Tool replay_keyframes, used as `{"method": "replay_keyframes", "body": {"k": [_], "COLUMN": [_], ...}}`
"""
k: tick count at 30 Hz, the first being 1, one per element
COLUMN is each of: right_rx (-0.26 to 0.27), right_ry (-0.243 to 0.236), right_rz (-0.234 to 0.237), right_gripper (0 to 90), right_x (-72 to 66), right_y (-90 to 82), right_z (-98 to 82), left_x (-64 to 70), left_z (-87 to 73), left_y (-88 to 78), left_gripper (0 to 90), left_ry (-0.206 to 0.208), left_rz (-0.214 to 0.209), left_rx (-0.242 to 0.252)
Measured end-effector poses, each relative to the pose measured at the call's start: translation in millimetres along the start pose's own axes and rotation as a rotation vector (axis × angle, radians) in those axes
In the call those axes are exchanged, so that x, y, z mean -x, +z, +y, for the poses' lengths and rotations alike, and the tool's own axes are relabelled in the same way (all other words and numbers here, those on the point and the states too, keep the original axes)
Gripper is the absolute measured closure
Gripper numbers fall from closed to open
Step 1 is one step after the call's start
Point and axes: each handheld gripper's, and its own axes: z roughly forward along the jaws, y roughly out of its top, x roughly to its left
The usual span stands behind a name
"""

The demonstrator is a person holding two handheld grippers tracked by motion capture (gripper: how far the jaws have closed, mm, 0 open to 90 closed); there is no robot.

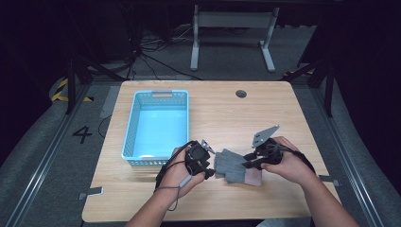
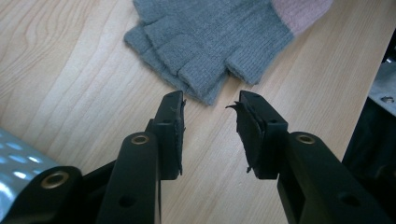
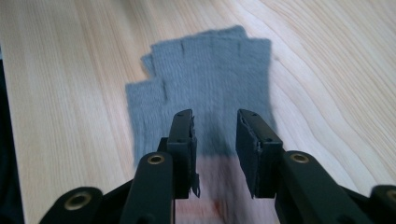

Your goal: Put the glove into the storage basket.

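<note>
Container: light-blue perforated plastic basket (image 1: 158, 124) holds nothing, left of left hand-held gripper (image 1: 202, 161) | grey knitted fingerless gloves (image 1: 232, 166) flat between both | right hand-held gripper (image 1: 253, 160) | both jaws apart, unclamped | bare wooden tabletop (image 1: 227, 113) beyond.

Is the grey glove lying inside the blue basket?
No, the grey glove lies flat on the wooden table, beside the blue basket.
</note>
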Motion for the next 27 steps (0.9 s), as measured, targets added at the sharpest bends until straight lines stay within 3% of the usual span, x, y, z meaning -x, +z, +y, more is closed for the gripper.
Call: {"method": "replay_keyframes", "body": {"k": [5, 8, 11, 13, 17, 23, 27], "right_rx": [-0.003, -0.008, -0.040, -0.055, -0.076, -0.113, -0.111], "right_ry": [0.066, 0.074, 0.093, 0.117, 0.136, 0.145, 0.136], "right_rz": [-0.054, -0.060, -0.074, -0.079, -0.078, -0.083, -0.058], "right_gripper": [67.1, 66.7, 66.2, 66.4, 67.9, 65.8, 65.6], "right_x": [9.1, 10.7, 15.0, 16.1, 17.4, 19.9, 18.8], "right_y": [-18.6, -22.1, -28.1, -29.8, -29.4, -22.7, -15.5], "right_z": [-22.6, -28.5, -40.5, -44.7, -49.9, -56.7, -55.2], "left_x": [-1.2, -3.7, -6.1, -6.5, -7.2, -9.6, -10.1], "left_z": [3.0, 2.7, 2.9, 3.5, 4.1, 4.8, 5.0], "left_y": [7.6, 11.7, 16.3, 20.2, 23.7, 26.9, 29.6], "left_gripper": [67.0, 68.8, 70.0, 70.0, 70.1, 67.8, 63.0], "left_ry": [0.020, 0.053, 0.043, 0.058, 0.048, 0.042, 0.065], "left_rz": [-0.008, -0.011, -0.037, -0.026, -0.057, -0.053, -0.065], "left_rx": [-0.018, -0.013, -0.020, -0.035, -0.052, -0.082, -0.070]}}
